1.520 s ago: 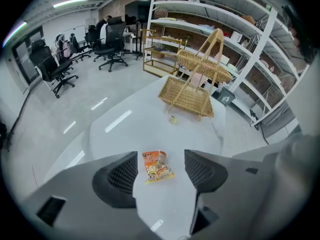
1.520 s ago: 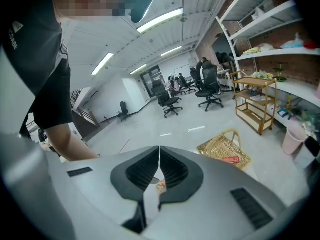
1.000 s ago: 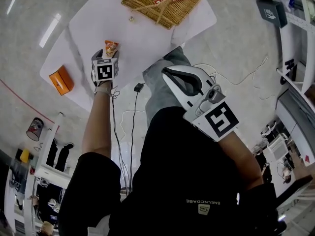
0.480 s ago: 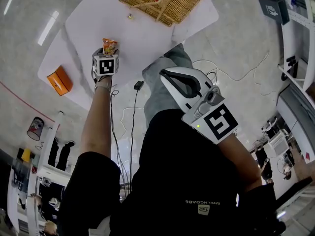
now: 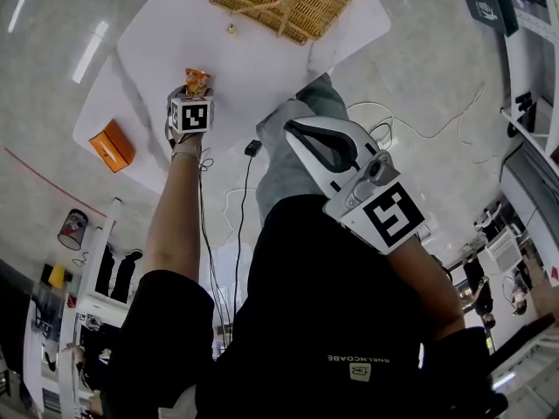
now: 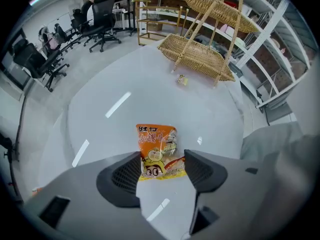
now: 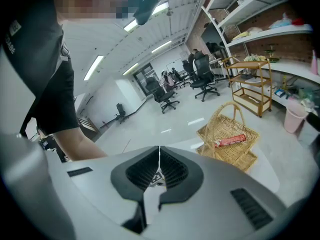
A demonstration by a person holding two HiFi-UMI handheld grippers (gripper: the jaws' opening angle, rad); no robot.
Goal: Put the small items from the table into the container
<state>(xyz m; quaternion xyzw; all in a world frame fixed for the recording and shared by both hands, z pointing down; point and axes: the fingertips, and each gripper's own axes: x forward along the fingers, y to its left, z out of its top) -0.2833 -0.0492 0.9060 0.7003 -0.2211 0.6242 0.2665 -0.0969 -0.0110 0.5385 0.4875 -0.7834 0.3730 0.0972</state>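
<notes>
left gripper (image 6: 161, 165) clamped on lower part of orange snack packet (image 6: 158, 149), above white table (image 6: 100, 119), well short of wicker basket (image 6: 200, 56). right gripper (image 7: 159, 168) pressed together, empty, near body.

risks: slipping out of a thin hold on slick wrap; snagging on basket handle (image 6: 212, 11) at drop.

open table ahead, only 1 small wrapped item (image 6: 182, 80) just beside basket; basket near far edge.

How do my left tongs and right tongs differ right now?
The left tongs grip an orange snack packet; the right tongs are shut, empty. The left tongs reach over the white table; the right tongs sit back near the person's torso. Both have dark ribbed pads.
</notes>
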